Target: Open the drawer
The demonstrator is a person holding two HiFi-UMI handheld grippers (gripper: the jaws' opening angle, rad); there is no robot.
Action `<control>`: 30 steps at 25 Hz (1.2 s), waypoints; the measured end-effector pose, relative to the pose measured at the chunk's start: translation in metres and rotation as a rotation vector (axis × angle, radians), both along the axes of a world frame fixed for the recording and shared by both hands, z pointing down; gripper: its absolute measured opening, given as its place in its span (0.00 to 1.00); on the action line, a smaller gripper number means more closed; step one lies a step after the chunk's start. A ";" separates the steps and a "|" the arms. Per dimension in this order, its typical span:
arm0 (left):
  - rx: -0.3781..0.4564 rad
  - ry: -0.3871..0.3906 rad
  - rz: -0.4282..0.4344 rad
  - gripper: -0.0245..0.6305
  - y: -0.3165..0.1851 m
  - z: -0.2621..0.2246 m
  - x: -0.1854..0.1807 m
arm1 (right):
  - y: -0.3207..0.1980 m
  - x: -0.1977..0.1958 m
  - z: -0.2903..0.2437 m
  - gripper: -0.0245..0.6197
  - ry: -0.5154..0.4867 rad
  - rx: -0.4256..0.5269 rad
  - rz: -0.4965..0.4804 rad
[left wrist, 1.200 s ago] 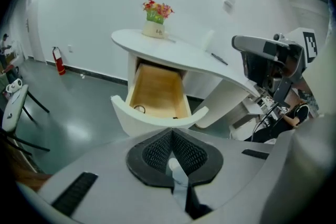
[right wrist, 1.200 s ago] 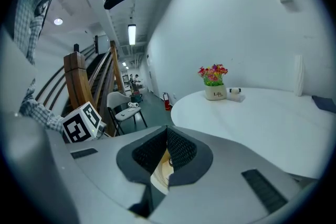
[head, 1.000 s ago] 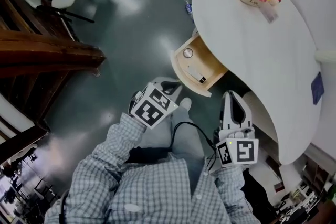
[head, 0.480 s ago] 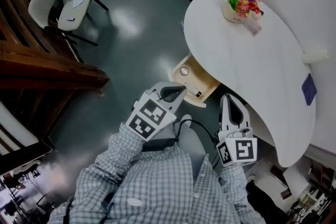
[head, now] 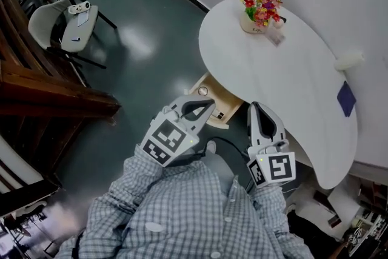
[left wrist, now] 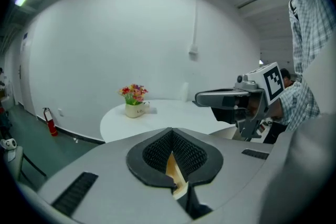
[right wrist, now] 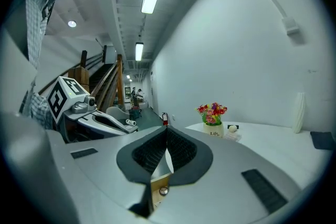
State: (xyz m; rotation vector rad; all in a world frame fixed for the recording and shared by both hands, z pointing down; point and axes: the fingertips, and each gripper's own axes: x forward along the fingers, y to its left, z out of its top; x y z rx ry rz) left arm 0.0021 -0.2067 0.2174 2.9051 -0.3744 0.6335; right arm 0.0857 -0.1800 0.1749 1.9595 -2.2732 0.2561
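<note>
left gripper clenched on nothing; right gripper likewise, jaws together and empty, both held side by side. just past their tips the drawer stands pulled out from under the table.

White table; pale wood drawer; checked shirt.

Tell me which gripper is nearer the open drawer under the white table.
Left. In the head view the left gripper has its tip overlapping the drawer at its near edge; the right gripper sits off to the drawer's right, by the table rim.
</note>
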 end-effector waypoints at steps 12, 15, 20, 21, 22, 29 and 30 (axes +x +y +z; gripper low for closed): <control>-0.017 -0.008 0.020 0.05 0.004 0.001 0.009 | -0.004 0.001 -0.006 0.05 0.013 0.015 -0.015; -0.026 -0.009 0.019 0.05 0.006 0.003 0.008 | -0.004 0.000 -0.005 0.05 0.012 0.010 -0.020; -0.038 -0.013 0.022 0.05 0.009 0.006 0.008 | -0.003 -0.001 -0.003 0.05 0.012 0.006 -0.028; -0.040 -0.012 0.022 0.05 0.009 0.007 0.008 | -0.002 -0.001 -0.003 0.05 0.013 0.006 -0.029; -0.042 -0.012 0.023 0.05 0.010 0.008 0.009 | -0.002 -0.001 -0.002 0.05 0.013 0.005 -0.030; -0.056 -0.018 0.033 0.05 0.012 0.013 0.011 | -0.002 -0.001 0.002 0.05 0.010 -0.009 -0.028; -0.057 -0.019 0.034 0.05 0.012 0.013 0.010 | -0.002 -0.001 0.002 0.05 0.010 -0.010 -0.028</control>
